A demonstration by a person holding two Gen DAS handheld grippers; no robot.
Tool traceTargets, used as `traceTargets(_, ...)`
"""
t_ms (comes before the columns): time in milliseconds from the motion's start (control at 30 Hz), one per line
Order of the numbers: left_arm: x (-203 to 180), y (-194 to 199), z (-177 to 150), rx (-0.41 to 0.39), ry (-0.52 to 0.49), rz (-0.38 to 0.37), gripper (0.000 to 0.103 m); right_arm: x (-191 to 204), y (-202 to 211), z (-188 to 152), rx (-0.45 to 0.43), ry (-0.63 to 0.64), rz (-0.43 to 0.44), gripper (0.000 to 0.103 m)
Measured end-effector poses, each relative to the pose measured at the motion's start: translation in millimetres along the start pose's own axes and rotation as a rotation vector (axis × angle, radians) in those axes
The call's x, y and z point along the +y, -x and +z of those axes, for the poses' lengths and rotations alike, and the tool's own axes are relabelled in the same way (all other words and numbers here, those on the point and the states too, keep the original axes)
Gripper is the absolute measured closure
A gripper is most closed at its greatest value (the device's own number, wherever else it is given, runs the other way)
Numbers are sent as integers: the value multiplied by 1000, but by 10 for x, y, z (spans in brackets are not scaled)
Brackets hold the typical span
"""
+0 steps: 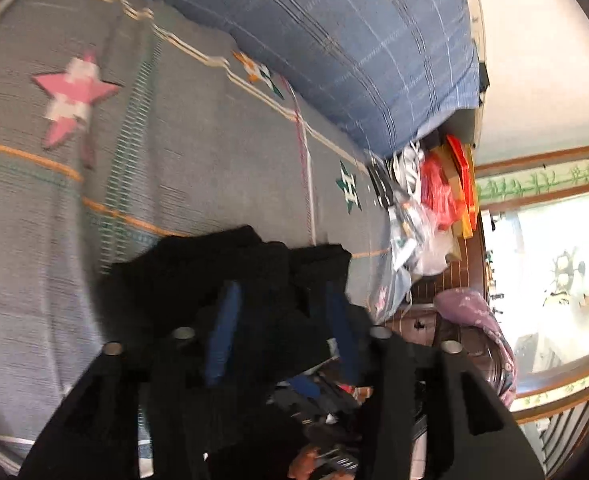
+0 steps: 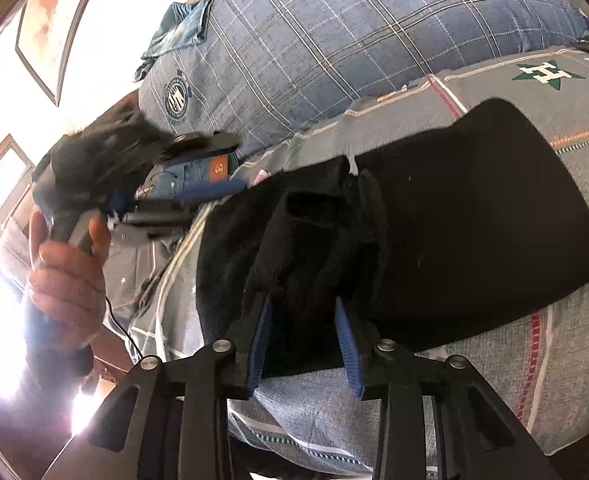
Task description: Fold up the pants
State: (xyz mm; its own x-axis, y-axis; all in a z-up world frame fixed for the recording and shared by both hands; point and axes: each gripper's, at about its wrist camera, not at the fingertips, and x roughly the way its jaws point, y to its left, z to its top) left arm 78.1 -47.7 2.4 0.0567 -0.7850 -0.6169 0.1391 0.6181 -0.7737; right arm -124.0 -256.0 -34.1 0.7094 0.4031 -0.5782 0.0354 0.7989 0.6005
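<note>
Black pants [image 2: 434, 216] spread across a grey star-patterned bed cover [image 2: 554, 360], below a blue plaid quilt [image 2: 334, 40]. Right gripper [image 2: 304, 312] with blue fingers [image 2: 260, 344] parted around a bunched fold of cloth. Left gripper [image 1: 282, 296] likewise spread over dark fabric; actual grasp impossible to tell.

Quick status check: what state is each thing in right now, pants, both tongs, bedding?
Pants: black, lying partly folded on the bed.
Left tongs: open, off the pants at their edge.
Right tongs: open, straddling the pants' near edge.
Bedspread: spread flat.
Quilt: piled behind.
</note>
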Motion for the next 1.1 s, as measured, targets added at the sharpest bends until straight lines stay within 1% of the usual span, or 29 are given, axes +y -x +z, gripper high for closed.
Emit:
traceTargets(67,83,59,22,-12,14,-5,58,-18,-1,20,-4,-22,7,65)
traceTargets(100,113,72,44,-5,24,-10,58,-25,-23,43,2,-37,15,63)
traceTargets(133,135,88,61,1,31,-16,58,-36,-49,57,11,-54,25,59)
traceTargets(200,135,147,74,10,34,-47,58,-38,-74,65,19,-76,30,56)
traceTargets(233,108,174,62,14,23,-65,55,-36,-78,67,22,-80,37,53)
traceTargets(267,66,203,53,19,8,-62,44,-35,-69,60,21,-85,41,51)
traceTargets(333,-7,221,50,9,-8,-17,34,-33,-54,58,22,-83,51,48)
traceTargets(367,-39,214,55,6,-14,6,31,-30,-49,60,19,-80,52,47)
traceTargets(433,-102,103,121,41,-25,63,31,-32,-62,72,23,-79,57,46)
traceTargets(467,-111,58,142,53,-23,75,31,-34,-75,82,24,-86,58,46)
traceTargets(500,-132,-28,180,81,-27,98,31,-36,-82,83,25,-95,64,46)
traceTargets(533,-167,-138,223,123,-47,129,31,-44,-93,87,23,-107,70,44)
traceTargets(567,-177,-190,241,147,-63,155,31,-51,-87,77,23,-115,73,43)
traceTargets(600,-220,-281,265,180,-91,205,31,-58,-95,76,23,-125,78,42)
traceTargets(633,-258,-329,273,194,-115,236,31,-69,-105,71,23,-137,84,41)
traceTargets(667,-333,-397,288,209,-160,277,31,-83,-116,67,23,-147,88,41)
traceTargets(767,-467,-531,324,248,-259,333,31,-112,-119,52,15,-168,106,41)
traceTargets(867,-527,-661,355,304,-338,364,31,-167,-142,52,17,-207,132,41)
traceTargets(1000,-586,-777,323,395,-473,360,31,-211,-189,50,22,-231,162,41)
traceTargets(1100,-560,-854,258,456,-544,365,31,-222,-227,21,29,-229,166,41)
